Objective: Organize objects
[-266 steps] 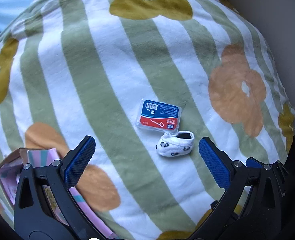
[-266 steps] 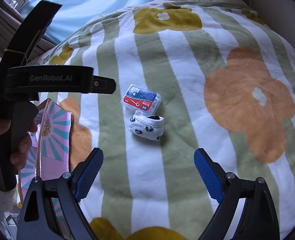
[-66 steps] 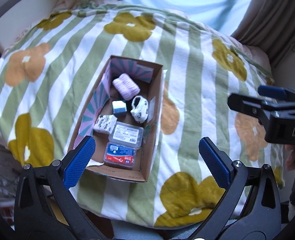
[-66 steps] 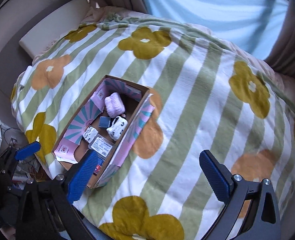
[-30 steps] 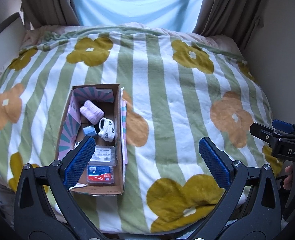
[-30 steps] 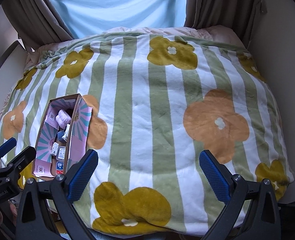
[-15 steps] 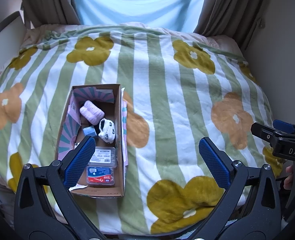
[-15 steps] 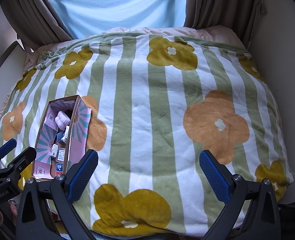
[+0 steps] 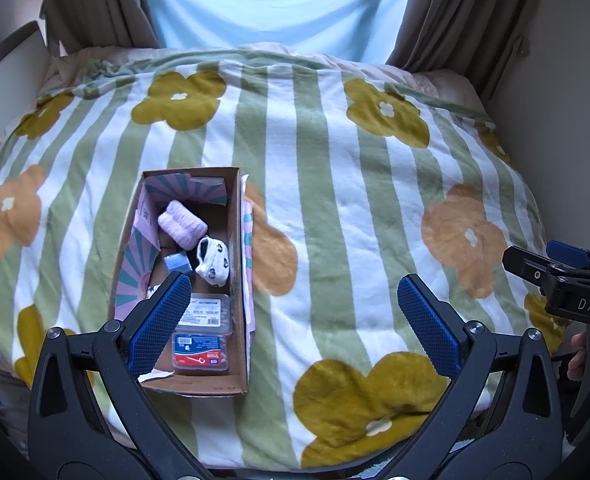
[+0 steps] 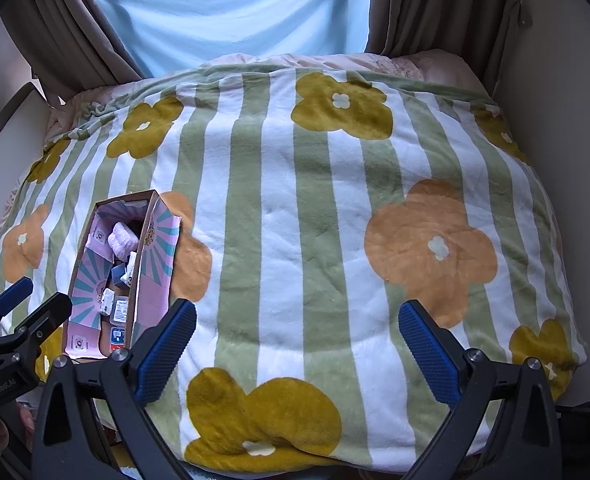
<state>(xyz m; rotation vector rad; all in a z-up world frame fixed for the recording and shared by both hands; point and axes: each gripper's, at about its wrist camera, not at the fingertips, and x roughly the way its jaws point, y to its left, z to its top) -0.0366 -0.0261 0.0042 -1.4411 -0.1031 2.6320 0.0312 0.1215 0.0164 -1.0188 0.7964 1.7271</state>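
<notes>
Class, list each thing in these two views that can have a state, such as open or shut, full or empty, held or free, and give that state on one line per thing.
Cardboard box: open at the top, holding items, resting on the blanket.
Patterned sock: inside the box, not held.
Pink bundle: inside the box, not held.
Red and blue case: shut, lying flat in the box.
Left gripper: open, empty.
Right gripper: open, empty.
Curtains: drawn apart.

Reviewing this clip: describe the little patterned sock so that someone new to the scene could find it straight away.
On the striped, flowered blanket stands an open cardboard box, left of centre. The sock lies about halfway along it, against the right wall, between a fluffy pink roll and a clear plastic case. It alone is white with black markings.
</notes>
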